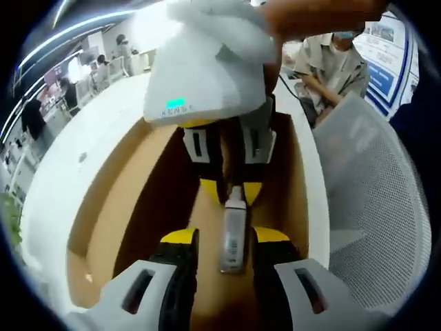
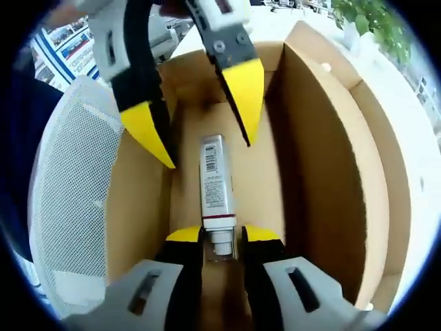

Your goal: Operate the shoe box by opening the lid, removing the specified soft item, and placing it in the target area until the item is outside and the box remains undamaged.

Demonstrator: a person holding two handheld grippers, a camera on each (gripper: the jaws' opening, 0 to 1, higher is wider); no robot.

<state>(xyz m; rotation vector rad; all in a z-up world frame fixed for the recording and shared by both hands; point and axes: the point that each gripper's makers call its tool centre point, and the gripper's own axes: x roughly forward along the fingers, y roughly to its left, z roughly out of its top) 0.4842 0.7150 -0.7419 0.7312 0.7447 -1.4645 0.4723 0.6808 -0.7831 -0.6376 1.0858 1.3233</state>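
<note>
An open brown cardboard shoe box (image 1: 131, 200) stands on a white table, its inside wall (image 2: 331, 172) bare. A slim silver tube (image 1: 233, 238) with a white cap lies lengthwise on the box floor. My right gripper (image 2: 222, 234) reaches into the box and is shut on the tube's (image 2: 213, 183) cap end. In the left gripper view, the right gripper (image 1: 231, 193) comes down from the top onto that cap. My left gripper (image 1: 226, 238) is open, with one yellow-tipped jaw on each side of the tube's other end. It enters the right gripper view from above, left gripper (image 2: 209, 153) spread wide.
A white mesh panel (image 1: 372, 193) stands close beside one long wall of the box, the same mesh panel (image 2: 69, 186) on the left in the right gripper view. White table (image 1: 76, 158) surrounds the box. A person (image 1: 331, 65) sits beyond it; a plant (image 2: 372, 21) stands at the far edge.
</note>
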